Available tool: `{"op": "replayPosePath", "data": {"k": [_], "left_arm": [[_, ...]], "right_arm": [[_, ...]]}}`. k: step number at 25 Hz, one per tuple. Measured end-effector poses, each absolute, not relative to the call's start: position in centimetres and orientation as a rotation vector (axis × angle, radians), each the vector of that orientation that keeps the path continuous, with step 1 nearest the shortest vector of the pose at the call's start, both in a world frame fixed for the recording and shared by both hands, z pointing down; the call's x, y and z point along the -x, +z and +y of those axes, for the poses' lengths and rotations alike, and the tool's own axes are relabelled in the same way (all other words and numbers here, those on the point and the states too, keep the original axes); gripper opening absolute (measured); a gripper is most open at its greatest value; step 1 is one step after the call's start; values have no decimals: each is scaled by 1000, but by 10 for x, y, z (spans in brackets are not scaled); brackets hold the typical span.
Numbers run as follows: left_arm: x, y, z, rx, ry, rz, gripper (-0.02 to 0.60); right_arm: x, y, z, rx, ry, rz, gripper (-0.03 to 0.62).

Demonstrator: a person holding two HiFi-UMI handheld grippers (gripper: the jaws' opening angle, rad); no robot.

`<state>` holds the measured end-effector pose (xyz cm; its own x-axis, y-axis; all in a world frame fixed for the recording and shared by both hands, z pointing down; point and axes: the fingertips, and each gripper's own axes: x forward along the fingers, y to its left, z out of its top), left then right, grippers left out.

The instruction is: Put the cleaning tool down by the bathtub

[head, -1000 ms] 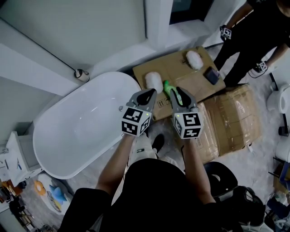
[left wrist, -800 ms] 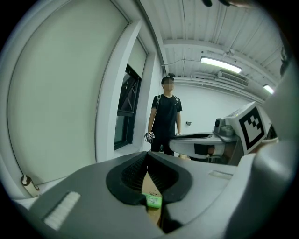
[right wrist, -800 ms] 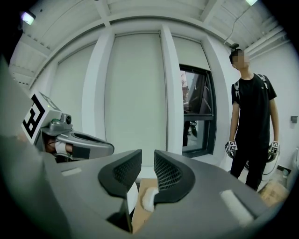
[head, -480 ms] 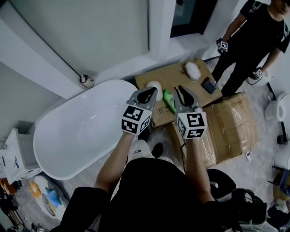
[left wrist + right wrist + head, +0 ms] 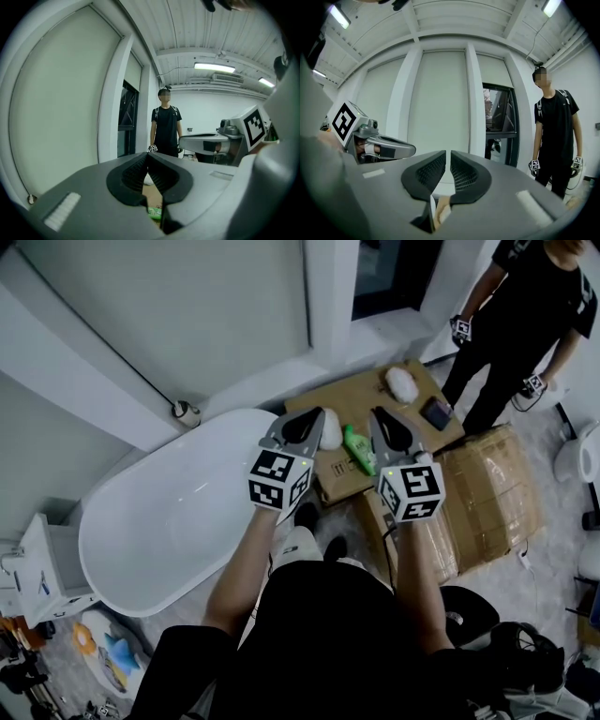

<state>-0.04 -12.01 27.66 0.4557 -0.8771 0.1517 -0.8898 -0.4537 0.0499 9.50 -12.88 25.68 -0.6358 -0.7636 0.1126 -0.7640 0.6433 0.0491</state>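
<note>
At the left of the head view lies the white bathtub [image 5: 159, 521], long and oval, with its right end just beside a flat sheet of cardboard [image 5: 375, 395]. Above that end hangs the left claw [image 5: 304, 420]. In the left gripper view its jaws meet at the tips [image 5: 147, 157] with nothing held between them.

Just right of that claw a white fluffy pad [image 5: 330, 430] rests on the cardboard, partly hidden by the claw. The green cleaning tool [image 5: 358, 448] lies beside it on the cardboard, near the bathtub and between the two claws in this view. Whether pad and tool are joined I cannot tell. Part of the green tool also shows low down through the left jaws [image 5: 154, 213].

Next comes the right claw [image 5: 384, 423], held level with the left. Its jaws [image 5: 447, 157] stand a thin slit apart and grip nothing.

Farther right on the cardboard lie a second white pad [image 5: 401, 382] and a dark flat device [image 5: 437, 413]. A taped cardboard box [image 5: 487, 493] sits below them. A person in black [image 5: 525, 315] stands at the far right.
</note>
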Motion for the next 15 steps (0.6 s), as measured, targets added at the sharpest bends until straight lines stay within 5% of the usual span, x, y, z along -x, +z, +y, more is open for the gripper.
{"op": "replayPosePath", "data": {"k": [15], "left_arm": [[-2, 268, -117, -2600, 171, -1558, -2]], "right_arm": [[-96, 248, -120, -1257, -2, -2768, 15]]}}
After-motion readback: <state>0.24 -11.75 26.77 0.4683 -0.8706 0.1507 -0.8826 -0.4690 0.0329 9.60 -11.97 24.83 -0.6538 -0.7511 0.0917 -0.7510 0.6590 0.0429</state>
